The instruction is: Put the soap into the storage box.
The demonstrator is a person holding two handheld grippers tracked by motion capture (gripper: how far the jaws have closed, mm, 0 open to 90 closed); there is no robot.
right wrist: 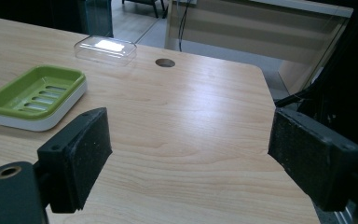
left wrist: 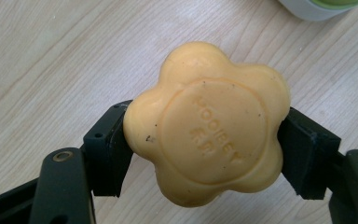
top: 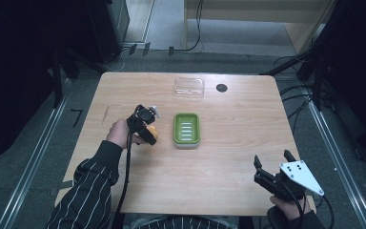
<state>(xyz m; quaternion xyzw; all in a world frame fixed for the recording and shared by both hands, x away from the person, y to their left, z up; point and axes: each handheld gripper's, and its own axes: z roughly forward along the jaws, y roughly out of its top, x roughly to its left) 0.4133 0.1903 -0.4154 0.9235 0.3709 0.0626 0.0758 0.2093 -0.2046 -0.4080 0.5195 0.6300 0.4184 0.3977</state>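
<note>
An orange flower-shaped soap is clamped between the two black jaws of my left gripper, a little above the wooden table. From above, that left gripper and the soap sit just left of a green soap dish with a white base and slotted floor, which holds nothing. The dish lies far left of my right gripper, whose jaws stand wide apart with nothing between them. The right gripper hovers at the table's front right corner.
A clear plastic lid lies at the back of the table, with a round cable hole to its right. The lid and hole lie beyond the dish. Cables run on the floor behind the table.
</note>
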